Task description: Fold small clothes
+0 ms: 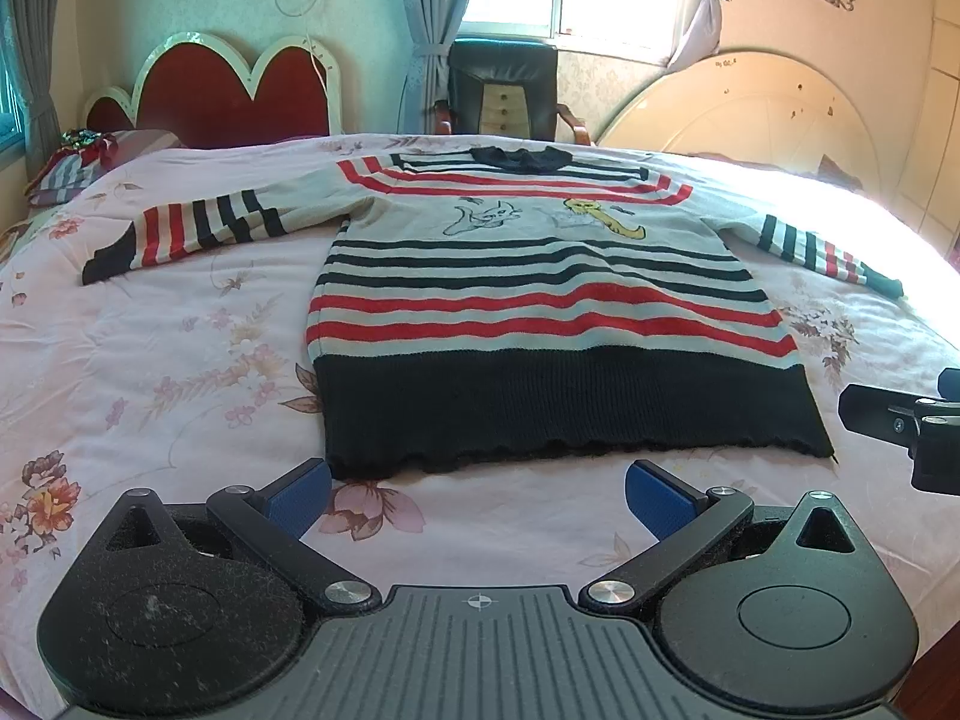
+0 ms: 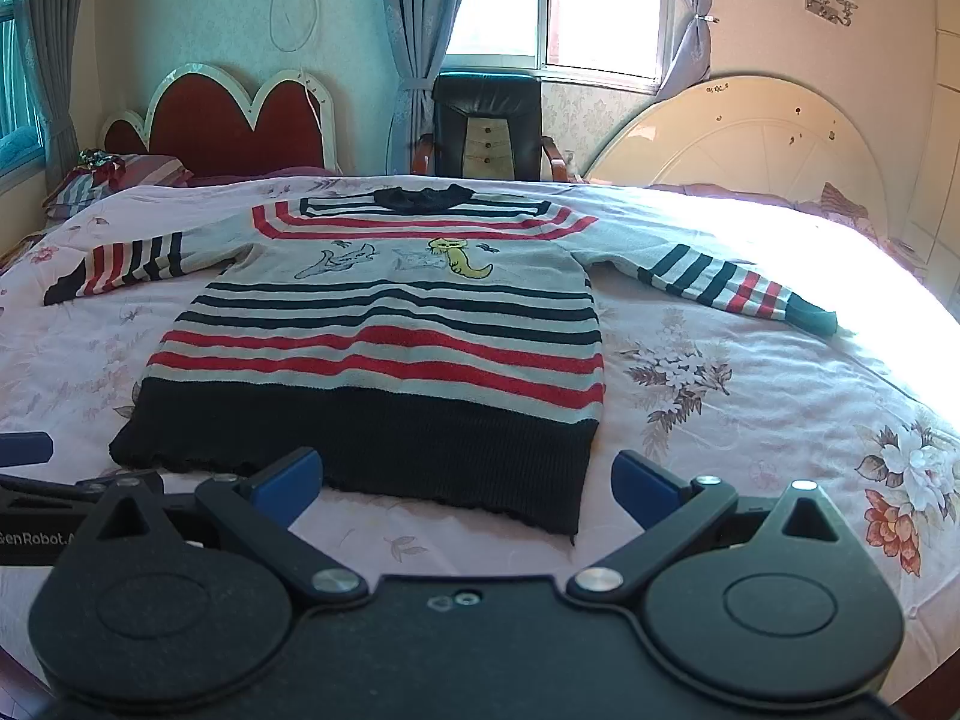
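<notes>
Sweater (image 1: 540,300) fills my left wrist view, spread flat and face up on the floral bedspread (image 1: 180,360), sleeves stretched out to both sides, its black hem nearest me. My left gripper (image 1: 478,495) hovers just short of that hem, fingers (image 1: 300,495) spread wide and holding nothing. At the right edge I see part of the right gripper (image 1: 900,420).

From the right wrist, the sweater (image 2: 384,360) lies ahead and slightly left. My right gripper (image 2: 466,483) sits near the hem's right corner, fingers (image 2: 645,486) wide apart, empty. A black chair (image 2: 486,126) stands behind the bed.
</notes>
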A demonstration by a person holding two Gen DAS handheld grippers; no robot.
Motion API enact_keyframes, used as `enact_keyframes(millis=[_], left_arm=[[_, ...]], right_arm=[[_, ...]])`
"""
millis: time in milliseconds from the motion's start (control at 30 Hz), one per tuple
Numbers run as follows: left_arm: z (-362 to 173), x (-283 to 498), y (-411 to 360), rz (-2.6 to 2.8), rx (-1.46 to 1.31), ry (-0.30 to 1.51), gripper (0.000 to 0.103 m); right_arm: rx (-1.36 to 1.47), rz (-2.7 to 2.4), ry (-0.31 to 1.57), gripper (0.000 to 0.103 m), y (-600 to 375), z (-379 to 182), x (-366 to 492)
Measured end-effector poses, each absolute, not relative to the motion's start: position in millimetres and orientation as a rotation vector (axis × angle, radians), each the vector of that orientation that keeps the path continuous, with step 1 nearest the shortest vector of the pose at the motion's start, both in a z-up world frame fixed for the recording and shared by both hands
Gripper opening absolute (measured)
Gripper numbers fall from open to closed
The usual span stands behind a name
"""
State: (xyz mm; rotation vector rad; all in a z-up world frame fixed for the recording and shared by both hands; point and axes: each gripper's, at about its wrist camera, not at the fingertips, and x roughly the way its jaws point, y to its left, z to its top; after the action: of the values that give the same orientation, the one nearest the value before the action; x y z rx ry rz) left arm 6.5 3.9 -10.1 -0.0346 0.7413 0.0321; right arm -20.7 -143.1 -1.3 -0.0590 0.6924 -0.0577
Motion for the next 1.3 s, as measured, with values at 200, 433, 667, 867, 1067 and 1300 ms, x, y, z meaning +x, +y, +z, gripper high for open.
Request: enact_keyframes(millis=[200, 433, 667, 867, 1067, 1300], left_arm=[[-9.6, 7.0, 2.4, 0.031, -0.031, 0.742, 0.103], [-9.2, 12.5, 2.6, 0.023, -0.034, 0.756, 0.103], [-2.9, 59.0, 24.9, -0.040, -0.208, 0.706, 0.103], [-2.8, 135.8, 27.9, -0.076, -0.242, 0.654, 0.103], [-11.2, 219.9, 23.8, -0.084, -0.179, 0.686, 0.103], [-31.7, 283.8, 31.0, -0.005, -0.177, 0.717, 0.103]], right_arm=[[-0.060, -0.056, 0.692, 0.102, -142.5, -2.3, -20.1], [-0.054, -0.058, 0.697, 0.102, -143.3, -4.5, -18.7], [0.007, -0.111, 0.649, 0.102, -182.9, 4.4, -0.1], [0.190, -0.248, 0.590, 0.099, -270.8, 10.5, 44.1], [0.385, -0.417, 0.502, 0.066, -384.1, 1.7, 93.1], [0.684, -0.510, 0.479, 0.033, -493.4, -56.2, 152.6]])
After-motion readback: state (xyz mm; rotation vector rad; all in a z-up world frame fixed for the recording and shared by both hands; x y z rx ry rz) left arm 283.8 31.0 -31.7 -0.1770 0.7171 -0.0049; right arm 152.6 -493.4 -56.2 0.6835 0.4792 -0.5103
